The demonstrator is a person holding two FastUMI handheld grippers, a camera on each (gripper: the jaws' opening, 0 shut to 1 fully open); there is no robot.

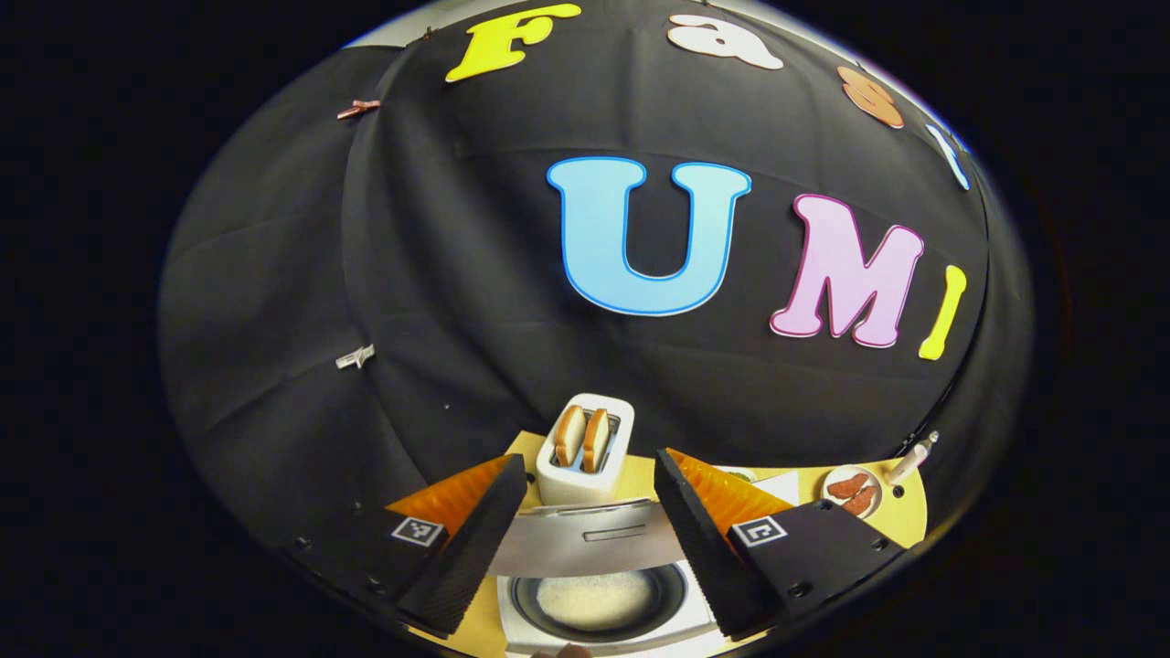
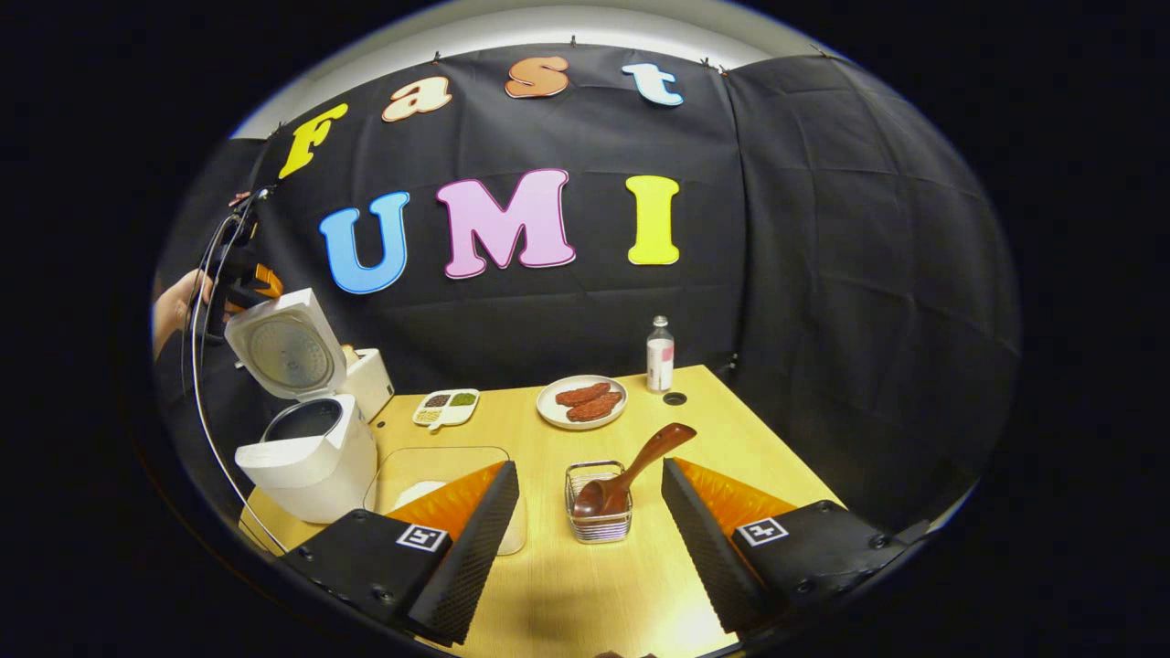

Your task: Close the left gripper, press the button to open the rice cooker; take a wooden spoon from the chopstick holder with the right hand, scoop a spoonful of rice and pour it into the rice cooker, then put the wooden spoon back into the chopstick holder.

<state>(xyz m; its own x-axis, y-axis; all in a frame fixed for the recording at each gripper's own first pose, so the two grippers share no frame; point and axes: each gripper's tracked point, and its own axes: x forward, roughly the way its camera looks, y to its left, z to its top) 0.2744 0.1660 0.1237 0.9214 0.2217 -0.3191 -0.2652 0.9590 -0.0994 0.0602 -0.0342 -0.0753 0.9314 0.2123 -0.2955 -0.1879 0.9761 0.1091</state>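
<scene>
The white rice cooker stands open at the table's left, lid tipped up. In the left gripper view I look down into its dark pot, where white rice lies; the raised lid sits between my fingers. My left gripper hovers open above the cooker, and a hand holds it behind the lid. The brown wooden spoon leans bowl-down in the wire chopstick holder. My right gripper is open, just short of the holder, holding nothing.
A clear container with rice sits beside the cooker. Behind stand a white toaster with bread, a divided seed dish, a plate of sausages and a small bottle. A cable hangs left of the cooker.
</scene>
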